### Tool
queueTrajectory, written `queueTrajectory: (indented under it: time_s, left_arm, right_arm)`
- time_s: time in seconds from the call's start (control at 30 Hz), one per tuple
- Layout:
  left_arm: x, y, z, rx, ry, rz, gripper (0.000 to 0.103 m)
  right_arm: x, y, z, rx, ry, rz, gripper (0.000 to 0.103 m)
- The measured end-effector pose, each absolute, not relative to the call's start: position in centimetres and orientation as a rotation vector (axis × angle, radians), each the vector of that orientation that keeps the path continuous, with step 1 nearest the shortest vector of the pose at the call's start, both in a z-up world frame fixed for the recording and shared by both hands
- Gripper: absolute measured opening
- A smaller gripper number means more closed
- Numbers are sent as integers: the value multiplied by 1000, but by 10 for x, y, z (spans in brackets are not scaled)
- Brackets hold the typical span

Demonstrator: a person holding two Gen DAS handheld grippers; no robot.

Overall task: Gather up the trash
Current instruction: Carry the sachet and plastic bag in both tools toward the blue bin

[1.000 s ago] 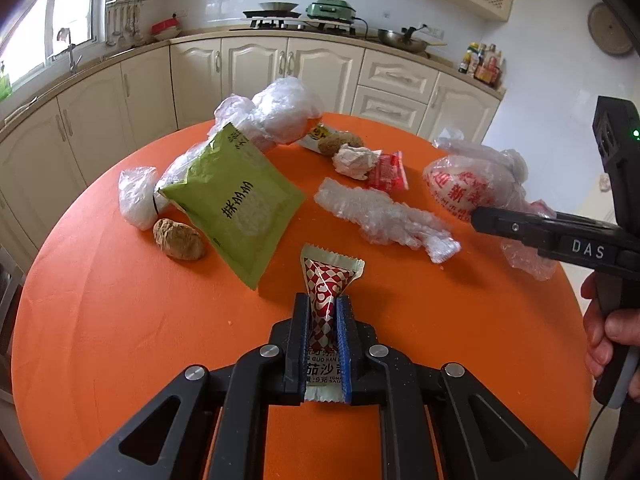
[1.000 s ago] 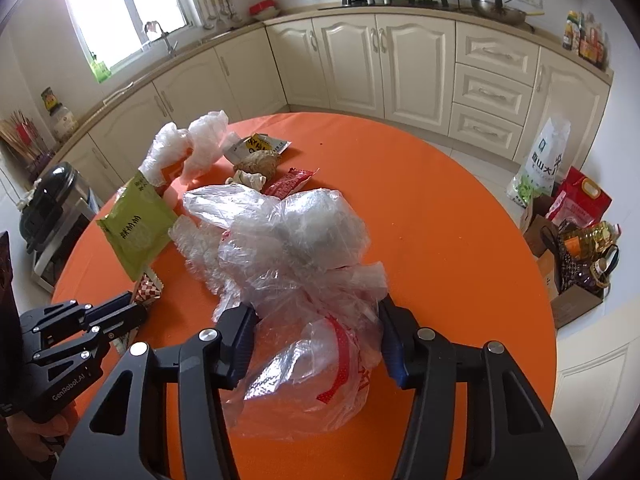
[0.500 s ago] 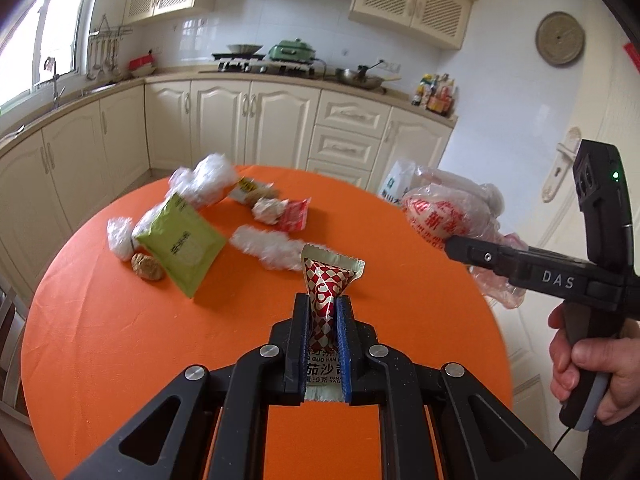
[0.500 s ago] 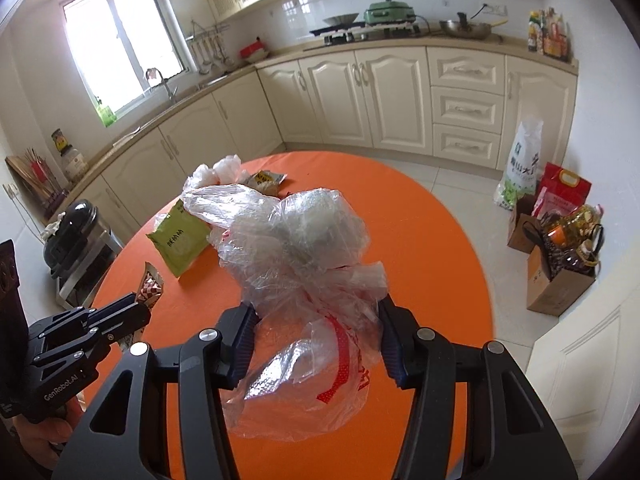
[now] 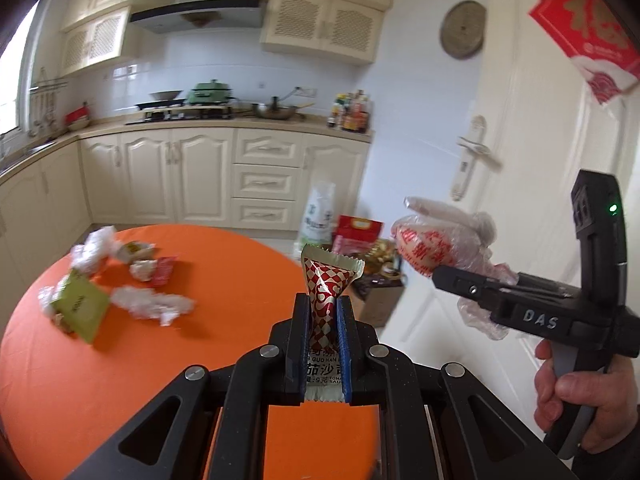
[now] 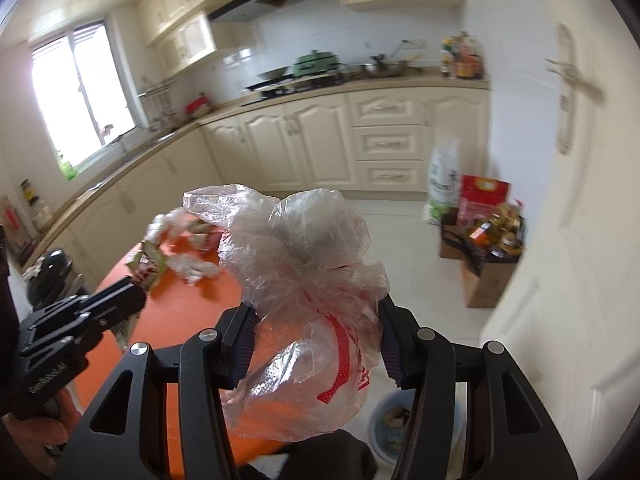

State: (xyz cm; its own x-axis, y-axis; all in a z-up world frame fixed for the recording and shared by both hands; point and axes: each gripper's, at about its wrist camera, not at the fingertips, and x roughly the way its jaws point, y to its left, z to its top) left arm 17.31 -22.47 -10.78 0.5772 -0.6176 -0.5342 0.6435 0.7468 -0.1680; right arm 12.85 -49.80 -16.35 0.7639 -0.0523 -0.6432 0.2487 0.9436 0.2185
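Observation:
My left gripper point(image 5: 323, 312) is shut on a red-and-white checked sauce packet point(image 5: 326, 280), held upright above the near edge of the orange round table point(image 5: 224, 280). My right gripper point(image 6: 316, 320) is shut on a crumpled clear plastic bag with red print point(image 6: 304, 264), lifted off the table and over its right edge. From the left wrist view the same bag point(image 5: 436, 240) and the right gripper point(image 5: 460, 284) show at the right, a hand on the grip. More trash lies on the table's far left: a green packet point(image 5: 78, 304), clear plastic wads point(image 5: 150, 302) and a red wrapper point(image 5: 162, 272).
A blue bin point(image 6: 394, 424) with scraps in it stands on the floor below the right gripper. A cardboard box point(image 6: 486, 276) of bottles and bags sits on the floor by the white door point(image 6: 580, 200). Cream kitchen cabinets point(image 5: 208, 176) line the far wall.
Both grippers have risen and swung to the right, away from the trash on the table, each still holding its item. The table has slid to the left in both views and the door has come in.

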Motion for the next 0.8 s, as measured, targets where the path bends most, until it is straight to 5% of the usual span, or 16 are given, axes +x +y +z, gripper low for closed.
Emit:
queueTrajectory:
  time_s: [0.33,0.8]
  left_arm:
    - [165,-326,-147,138,720,-922,9]
    - [206,-455,-270,371,1041,-948,9]
  right_arm:
    - [58,-586,-234,391,802,-403,53]
    - [60,-652,-397,607,1060,-446,53]
